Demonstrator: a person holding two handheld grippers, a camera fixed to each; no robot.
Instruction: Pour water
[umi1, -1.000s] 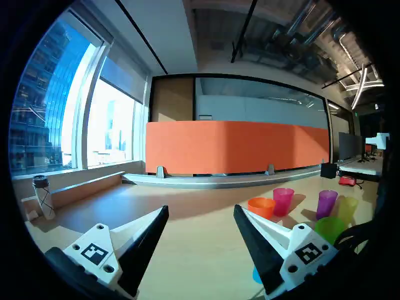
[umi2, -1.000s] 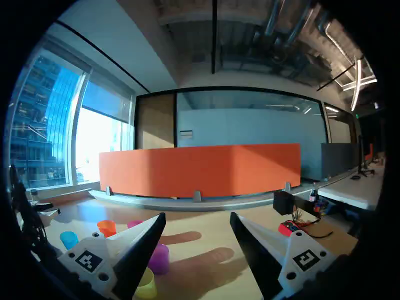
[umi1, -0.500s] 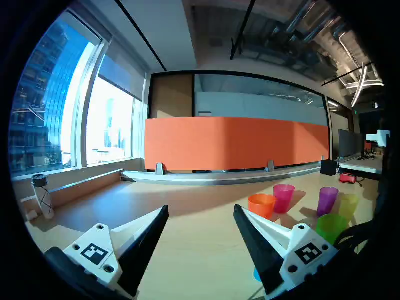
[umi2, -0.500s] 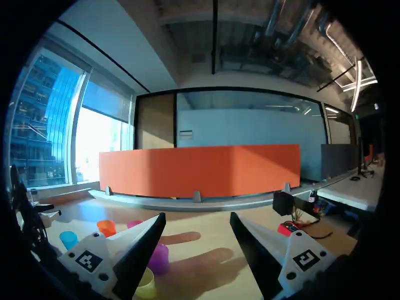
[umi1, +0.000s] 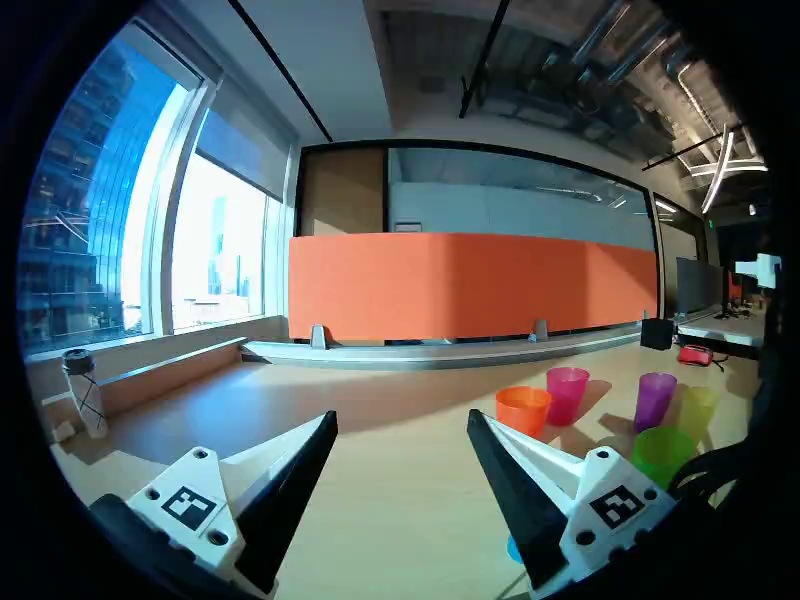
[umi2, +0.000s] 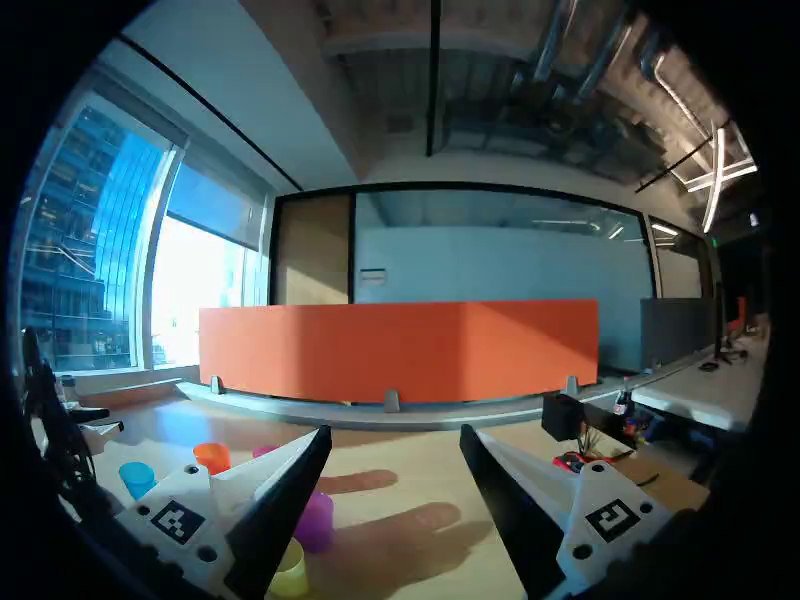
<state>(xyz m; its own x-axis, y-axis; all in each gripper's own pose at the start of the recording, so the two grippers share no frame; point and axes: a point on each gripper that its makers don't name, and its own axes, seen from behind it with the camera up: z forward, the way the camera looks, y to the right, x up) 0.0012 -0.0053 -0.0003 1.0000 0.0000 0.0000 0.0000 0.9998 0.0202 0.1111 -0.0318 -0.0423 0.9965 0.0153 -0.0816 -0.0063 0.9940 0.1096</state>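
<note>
Cups (umi1: 567, 395) are standing upright on the wooden table (umi1: 400, 520), the orange cup (umi1: 522, 410) off to the right of my left gripper (umi1: 400, 418) and the purple cup (umi2: 315, 520) low and left of my right gripper (umi2: 394, 432), and I am holding both grippers open and empty.

Ahead of the left gripper (umi1: 401, 418), whose fingers (umi1: 290, 480) look like matt white and black plastic, the table (umi1: 400, 520) is smooth pale wood with a soft sheen. To its right the cups (umi1: 567, 392) are translucent, glossy plastic. The orange divider (umi1: 470, 285) beyond looks matt, perhaps cloth.
</note>
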